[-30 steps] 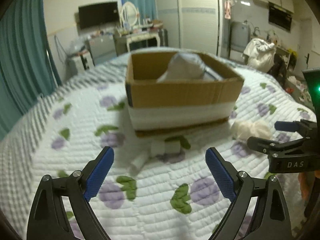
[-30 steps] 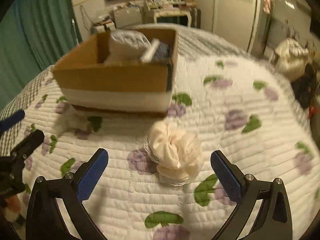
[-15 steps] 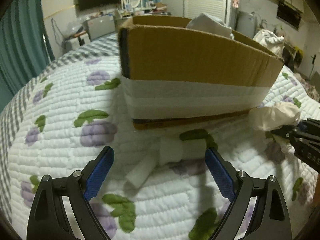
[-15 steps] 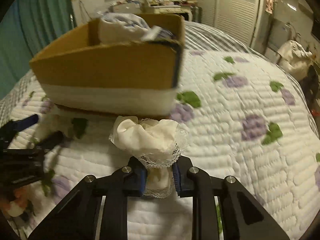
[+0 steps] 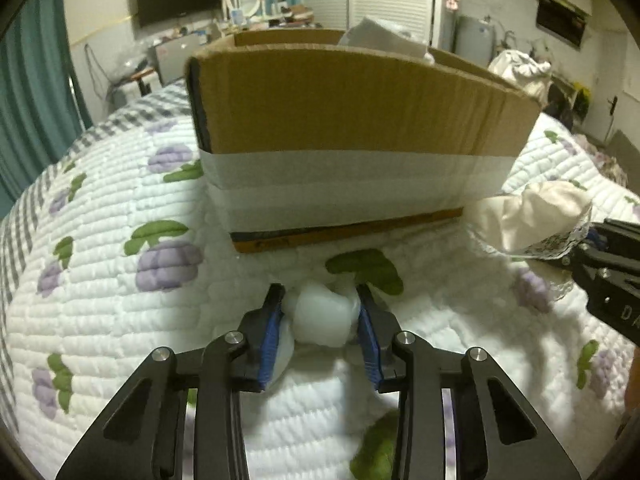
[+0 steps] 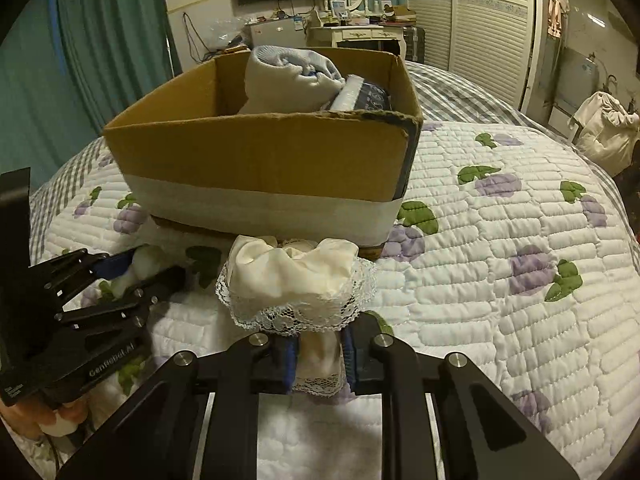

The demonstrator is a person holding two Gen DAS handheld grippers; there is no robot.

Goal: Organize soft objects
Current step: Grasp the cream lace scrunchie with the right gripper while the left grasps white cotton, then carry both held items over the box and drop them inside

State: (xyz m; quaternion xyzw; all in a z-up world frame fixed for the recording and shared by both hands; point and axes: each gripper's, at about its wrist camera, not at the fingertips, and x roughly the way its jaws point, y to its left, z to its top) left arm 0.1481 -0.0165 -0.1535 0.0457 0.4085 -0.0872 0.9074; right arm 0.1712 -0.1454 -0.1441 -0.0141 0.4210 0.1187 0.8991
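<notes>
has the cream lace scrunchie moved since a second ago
Yes. In the right wrist view the cream lace scrunchie has been pinched by the right gripper and now sits close against the cardboard box; earlier it lay flat on the quilt, farther from the box.

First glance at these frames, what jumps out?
The cardboard box with its white band, mid-bed on the floral quilt, clothes already inside. In front of it, the right gripper is shut on a cream lace-trimmed cloth. The left gripper is closing around a small white bundle.
</notes>
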